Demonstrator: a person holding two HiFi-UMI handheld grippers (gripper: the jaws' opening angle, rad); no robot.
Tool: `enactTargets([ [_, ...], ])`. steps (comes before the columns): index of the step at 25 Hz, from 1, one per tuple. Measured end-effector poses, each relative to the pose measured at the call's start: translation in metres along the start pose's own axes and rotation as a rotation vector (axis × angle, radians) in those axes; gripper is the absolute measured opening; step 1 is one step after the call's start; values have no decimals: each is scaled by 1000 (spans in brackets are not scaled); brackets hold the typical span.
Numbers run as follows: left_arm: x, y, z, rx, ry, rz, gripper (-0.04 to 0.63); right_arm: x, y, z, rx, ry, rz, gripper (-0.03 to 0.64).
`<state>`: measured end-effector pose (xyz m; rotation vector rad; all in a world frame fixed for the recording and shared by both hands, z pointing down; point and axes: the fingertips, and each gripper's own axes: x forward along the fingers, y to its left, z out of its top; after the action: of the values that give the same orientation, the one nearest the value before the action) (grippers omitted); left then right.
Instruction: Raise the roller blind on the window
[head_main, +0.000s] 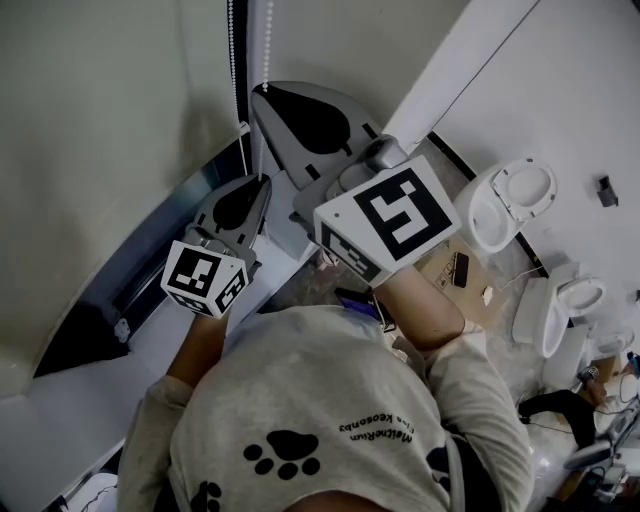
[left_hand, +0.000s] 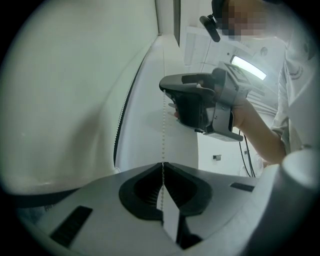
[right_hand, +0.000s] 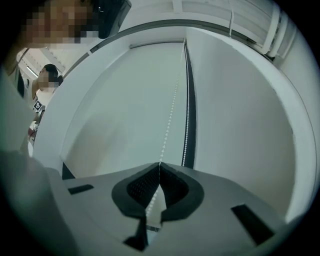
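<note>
The white roller blind (head_main: 110, 120) hangs at the left, with its white bead chain (head_main: 267, 40) beside it. My right gripper (head_main: 262, 92) is the higher one and is shut on the chain (right_hand: 170, 115), which runs straight up from its closed jaws (right_hand: 159, 164). My left gripper (head_main: 266, 180) sits just below it and is also shut on the same strand (left_hand: 163, 130). In the left gripper view the chain stretches taut from my left jaws (left_hand: 162, 165) up to the right gripper (left_hand: 162, 91). A second strand (head_main: 232, 50) hangs free beside the dark frame.
A dark window frame (head_main: 150, 250) edges the blind, above a pale sill (head_main: 60, 400). On the floor to the right stand two white toilets (head_main: 510, 200) (head_main: 565, 305) and a cardboard sheet (head_main: 440, 265) with small items. The person's torso fills the bottom of the head view.
</note>
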<state>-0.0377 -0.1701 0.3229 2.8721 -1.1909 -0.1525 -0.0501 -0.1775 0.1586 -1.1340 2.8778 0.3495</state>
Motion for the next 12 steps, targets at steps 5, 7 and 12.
enactTargets([
  [5,3,-3,-17,4,7,27,15,-6,-2,-16,-6,9,-24,9],
  [7,-1,-3,-31,-15,21,34,15,-6,2,-30,1,32,-26,9],
  [12,-6,-3,-64,-17,53,51,15,-10,8,-63,7,66,-47,9],
])
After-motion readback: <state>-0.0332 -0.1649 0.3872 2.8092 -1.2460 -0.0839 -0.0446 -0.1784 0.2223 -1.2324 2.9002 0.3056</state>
